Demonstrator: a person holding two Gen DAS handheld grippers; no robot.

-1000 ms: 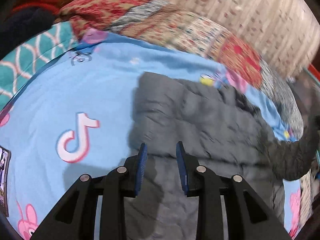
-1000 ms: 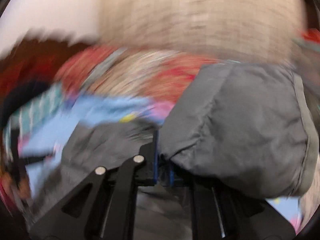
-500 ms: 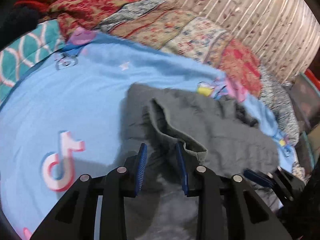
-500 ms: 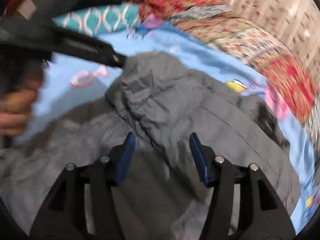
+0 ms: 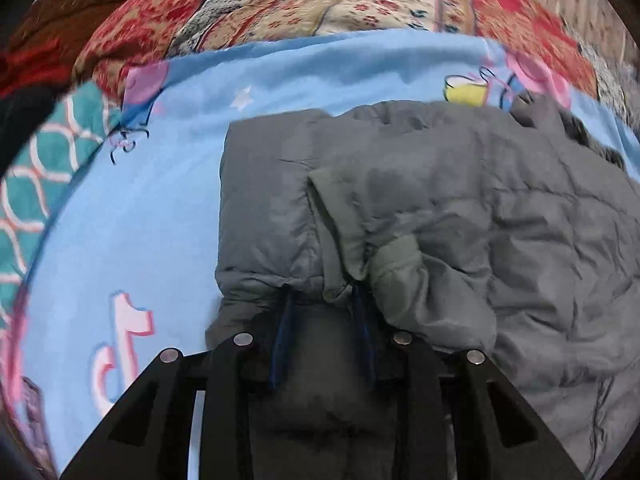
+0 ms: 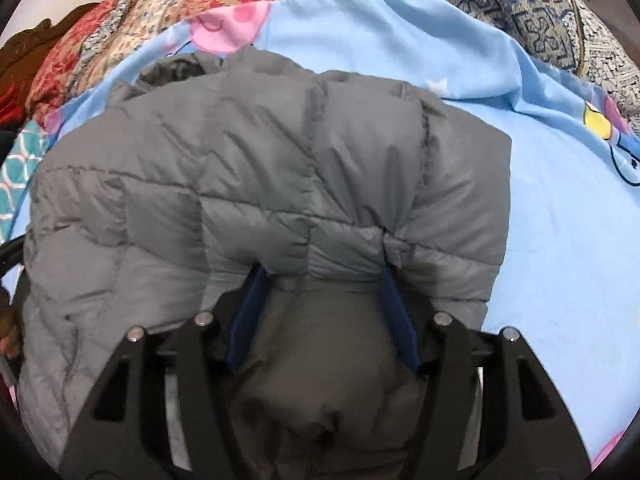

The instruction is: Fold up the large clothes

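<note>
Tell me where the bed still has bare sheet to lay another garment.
Two patches. In the left wrist view, blue sheet lies bare left of the grey jacket, out to the teal cloth. In the right wrist view, sheet is bare right of the jacket, up to the patterned quilt. The middle is crowded: both grippers press into the jacket.

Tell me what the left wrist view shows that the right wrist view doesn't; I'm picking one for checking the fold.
Only the left wrist view shows a sleeve cuff folded across the grey puffer jacket and a white note logo on the sheet. Only the right wrist view shows the jacket's smooth quilted panel and a blue-patterned quilt. Both show the jacket on the light blue sheet, with padding bunched between each hand-held gripper's fingers.
</note>
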